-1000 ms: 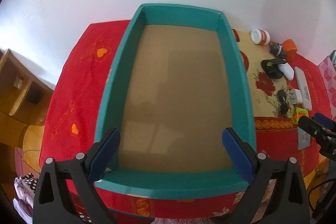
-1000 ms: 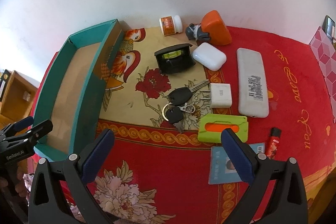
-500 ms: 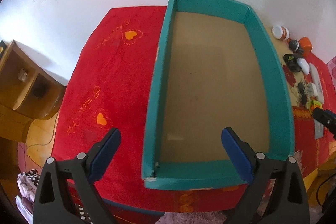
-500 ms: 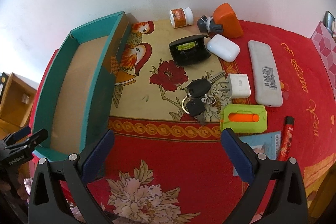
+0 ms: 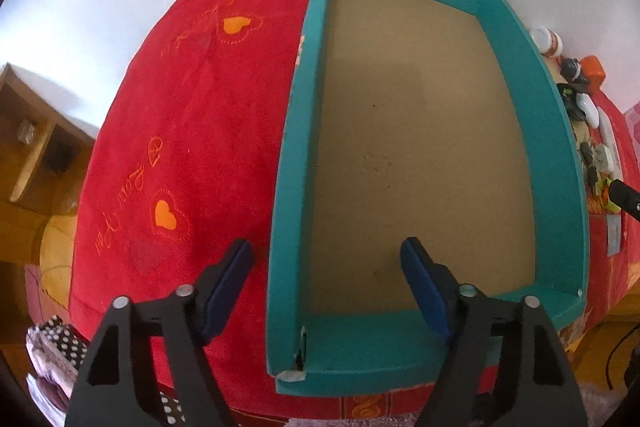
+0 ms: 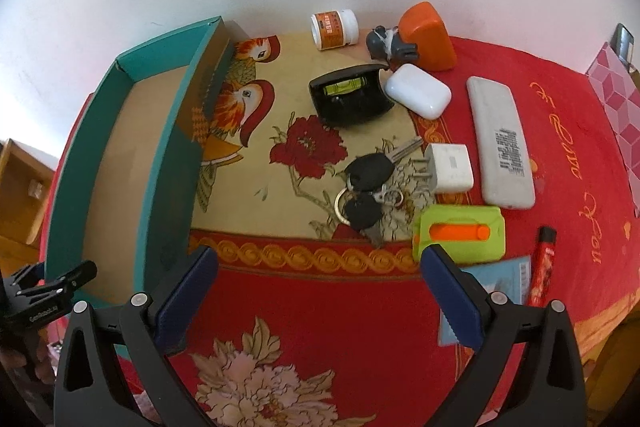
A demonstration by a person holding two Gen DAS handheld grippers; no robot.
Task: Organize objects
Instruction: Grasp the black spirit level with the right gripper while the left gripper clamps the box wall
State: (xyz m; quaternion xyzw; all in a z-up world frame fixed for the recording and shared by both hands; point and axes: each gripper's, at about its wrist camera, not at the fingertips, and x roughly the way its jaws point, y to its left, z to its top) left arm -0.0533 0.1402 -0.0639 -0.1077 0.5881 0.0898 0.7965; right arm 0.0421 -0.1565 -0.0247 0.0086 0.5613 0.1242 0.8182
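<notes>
My left gripper [image 5: 326, 269] points steeply downward, its jaws closing, one blue pad [image 5: 228, 287] on either side of a thin upright wall, neither pressing it yet. My right gripper [image 6: 318, 285] also tilts steeply down, jaws spread wide with nothing between them.

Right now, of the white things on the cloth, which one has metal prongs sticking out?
The white charger plug, beside the car keys: its prongs point toward them. The earbud case, remote and pill bottle have none.
</notes>
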